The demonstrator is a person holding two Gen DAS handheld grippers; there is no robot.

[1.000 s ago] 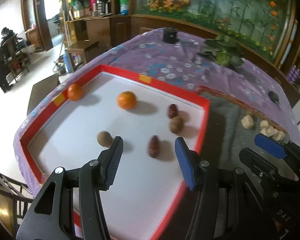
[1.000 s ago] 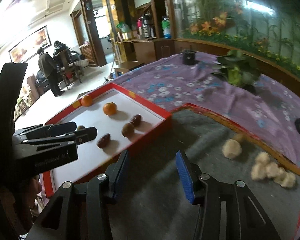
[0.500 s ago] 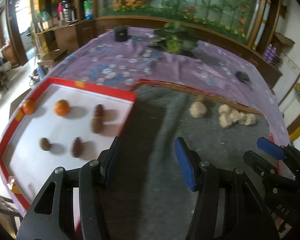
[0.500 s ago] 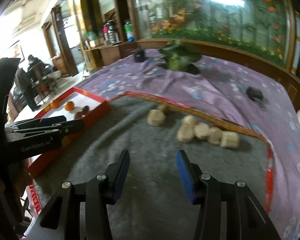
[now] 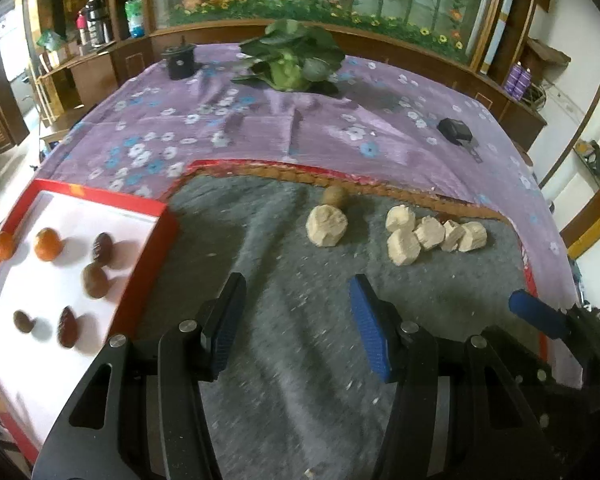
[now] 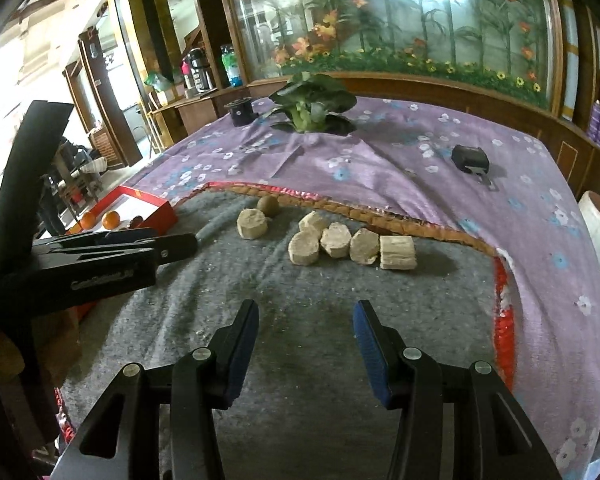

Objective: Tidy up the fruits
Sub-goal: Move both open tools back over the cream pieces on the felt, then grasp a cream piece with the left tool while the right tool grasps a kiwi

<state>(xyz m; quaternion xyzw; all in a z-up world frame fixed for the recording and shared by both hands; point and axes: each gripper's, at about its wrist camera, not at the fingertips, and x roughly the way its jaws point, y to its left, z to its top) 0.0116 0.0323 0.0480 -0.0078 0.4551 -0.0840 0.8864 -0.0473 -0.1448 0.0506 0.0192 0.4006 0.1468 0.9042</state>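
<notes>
Gaping wide, both claws [image 5: 298, 322] [image 6: 305, 344] hold nothing.

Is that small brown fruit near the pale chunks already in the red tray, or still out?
Still out. The small brown fruit lies on the grey mat behind a pale chunk, well apart from the red tray.

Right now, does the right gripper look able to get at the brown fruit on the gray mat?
Probably yes: the right gripper is open, but a pale chunk sits right before the brown fruit.
</notes>
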